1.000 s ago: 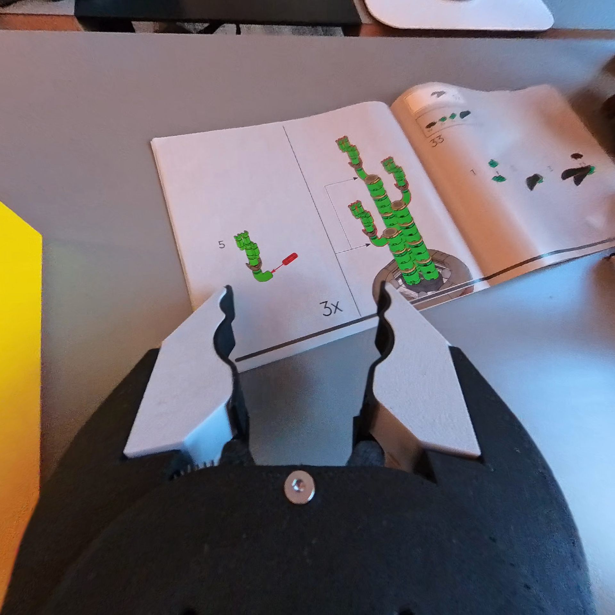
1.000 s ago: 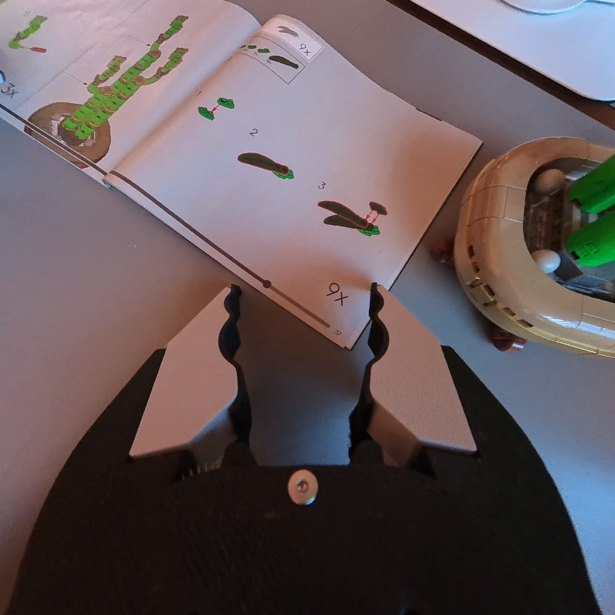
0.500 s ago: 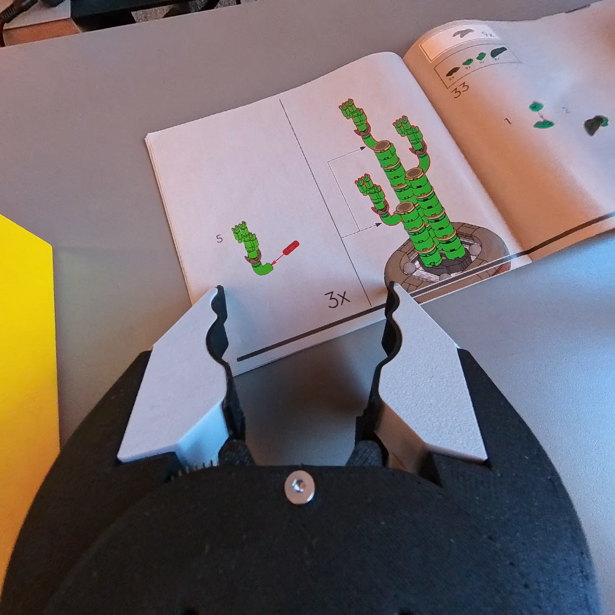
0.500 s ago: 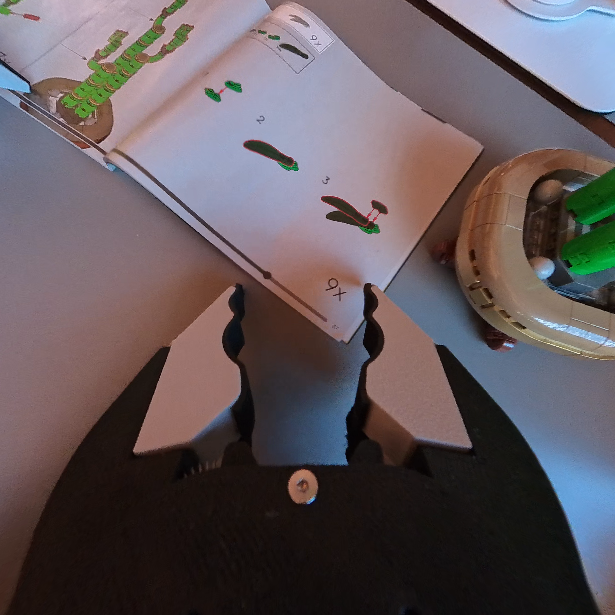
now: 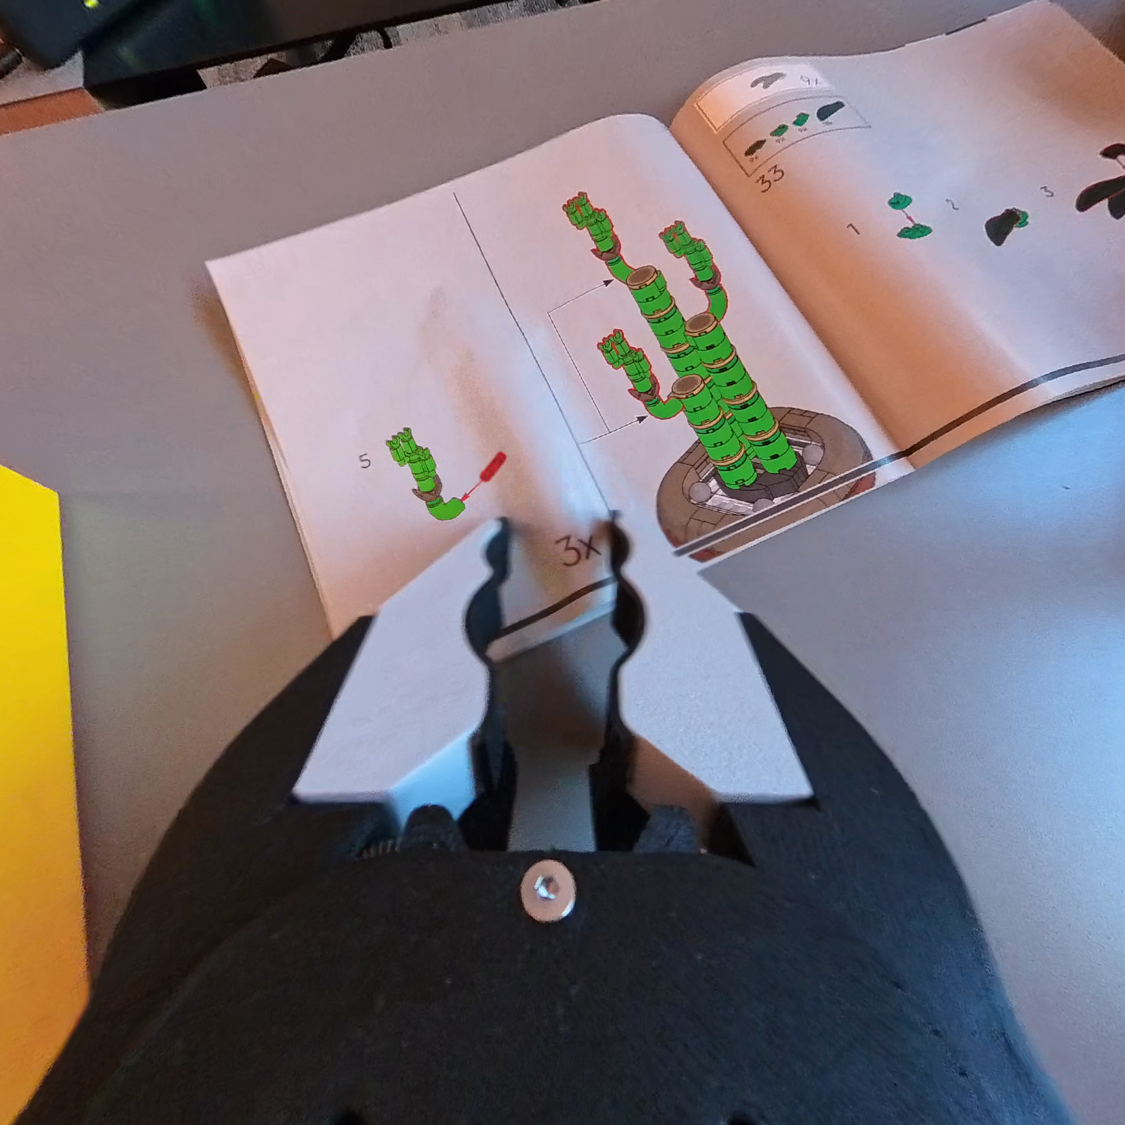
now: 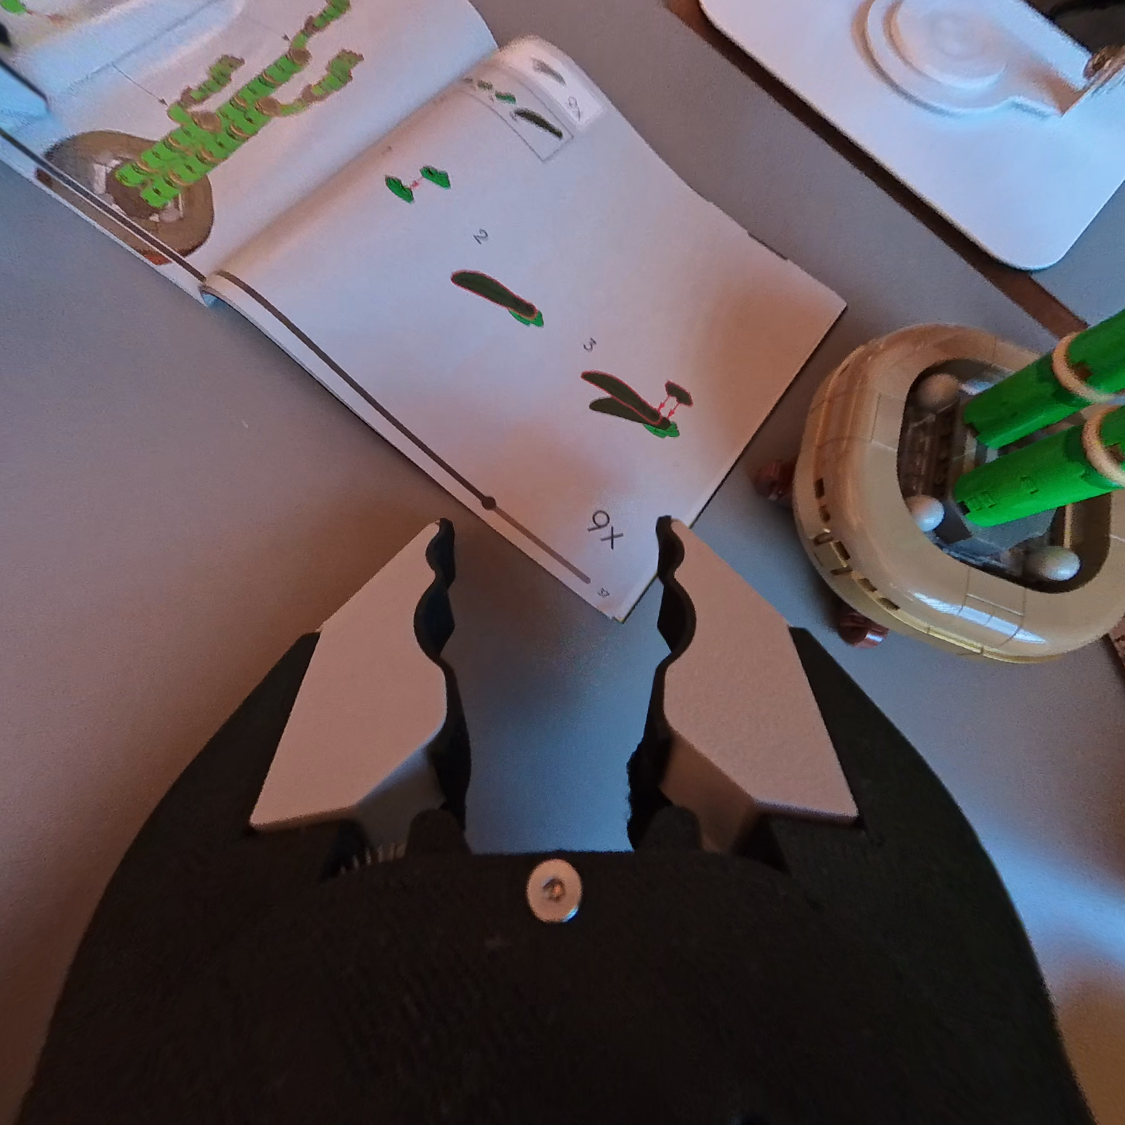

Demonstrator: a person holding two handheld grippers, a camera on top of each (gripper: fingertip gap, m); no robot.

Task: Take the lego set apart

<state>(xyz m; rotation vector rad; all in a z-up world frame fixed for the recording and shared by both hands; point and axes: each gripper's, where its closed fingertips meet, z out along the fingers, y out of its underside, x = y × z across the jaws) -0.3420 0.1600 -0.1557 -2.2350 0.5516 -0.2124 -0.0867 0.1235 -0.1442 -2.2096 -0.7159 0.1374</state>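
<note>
The lego set is a tan round pot (image 6: 864,487) with upright green stalks (image 6: 1023,481) in it. It stands on the grey table at the right edge of the right wrist view, to the right of my right gripper. My right gripper (image 6: 554,529) is open and empty, its tips at the near corner of the open instruction booklet (image 6: 548,243). My left gripper (image 5: 557,526) is empty, its jaws a narrow gap apart over the booklet's (image 5: 426,341) near edge. The pot does not show in the left wrist view.
A yellow flat object (image 5: 30,730) lies at the left edge of the left wrist view. A white flat stand (image 6: 913,122) lies beyond the table's far edge. Small brown pieces (image 6: 773,481) sit at the pot's foot. Dark equipment (image 5: 182,36) stands at the back. Between my right fingertips and the tan round pot (image 6: 864,487) there is roughly 5 cm.
My left gripper's jaws have closed from wide to a narrow gap, and it has moved forward over the booklet's edge. My right gripper's jaws have narrowed slightly, and more of the pot shows.
</note>
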